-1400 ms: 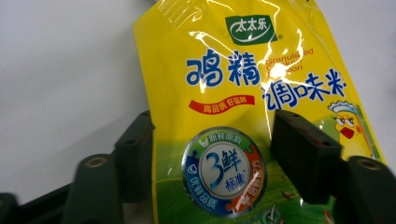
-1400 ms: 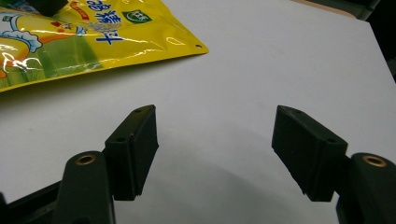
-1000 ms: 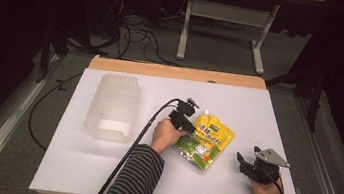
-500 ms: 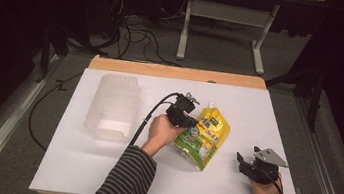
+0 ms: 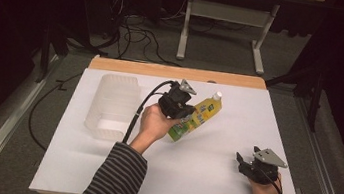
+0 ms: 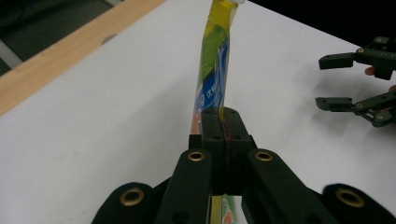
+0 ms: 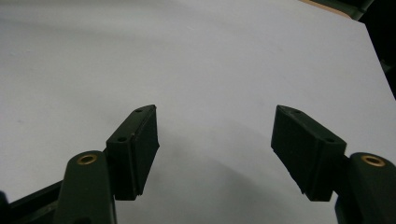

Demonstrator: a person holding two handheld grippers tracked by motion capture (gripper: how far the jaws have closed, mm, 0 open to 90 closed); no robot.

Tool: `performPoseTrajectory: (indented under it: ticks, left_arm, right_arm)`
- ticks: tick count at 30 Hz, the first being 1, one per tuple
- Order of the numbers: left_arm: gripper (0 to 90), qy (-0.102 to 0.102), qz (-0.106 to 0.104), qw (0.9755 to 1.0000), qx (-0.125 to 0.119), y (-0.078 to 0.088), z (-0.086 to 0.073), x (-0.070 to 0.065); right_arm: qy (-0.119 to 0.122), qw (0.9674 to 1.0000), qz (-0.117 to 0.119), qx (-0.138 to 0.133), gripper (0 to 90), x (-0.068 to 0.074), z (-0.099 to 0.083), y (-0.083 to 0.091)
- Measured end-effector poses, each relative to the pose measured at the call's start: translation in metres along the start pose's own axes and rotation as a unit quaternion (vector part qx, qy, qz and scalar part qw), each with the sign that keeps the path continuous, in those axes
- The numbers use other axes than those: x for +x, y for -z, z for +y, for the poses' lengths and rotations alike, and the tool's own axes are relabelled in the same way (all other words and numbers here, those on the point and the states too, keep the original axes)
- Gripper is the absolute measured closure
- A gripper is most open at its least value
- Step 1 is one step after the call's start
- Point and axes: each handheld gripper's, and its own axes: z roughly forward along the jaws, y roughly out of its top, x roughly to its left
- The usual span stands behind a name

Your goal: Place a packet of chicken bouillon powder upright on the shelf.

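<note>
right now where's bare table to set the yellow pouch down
Bare sheet lies between the left gripper holding the yellow pouch and the open right gripper, also along the far right side of the white table. The left side is crowded by the clear plastic bin.

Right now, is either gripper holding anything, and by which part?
The left gripper is shut on the yellow pouch, pinching its flat body at the lower end, away from the white cap. The right gripper is open and holds nothing.
</note>
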Motion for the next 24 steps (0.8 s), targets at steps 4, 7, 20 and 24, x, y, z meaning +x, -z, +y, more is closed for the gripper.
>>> performPoseTrajectory:
  ticks: [4, 7, 20, 24]
  left_arm:
    - [90.0, 0.007, 0.007, 0.9998, -0.018, 0.018, 0.0, 0.007]
    - [90.0, 0.01, 0.006, 0.9996, -0.026, 0.027, -0.001, 0.011]
    - [90.0, 0.011, 0.051, 0.9969, -0.059, 0.079, -0.004, 0.026]
    - [90.0, 0.015, 0.067, 0.9954, -0.068, 0.093, -0.01, 0.032]
  right_arm:
    - [0.0, 1.0, 0.0, 0.0, 32.4, 0.0, 0.0, 0.0]
    - [0.001, 1.0, 0.0, 0.0, 32.3, 0.0, 0.0, 0.0]
    - [0.006, 1.0, -0.001, 0.0, 32.2, 0.001, 0.0, 0.0]
    - [0.005, 1.0, -0.001, 0.001, 32.2, 0.001, 0.0, 0.0]
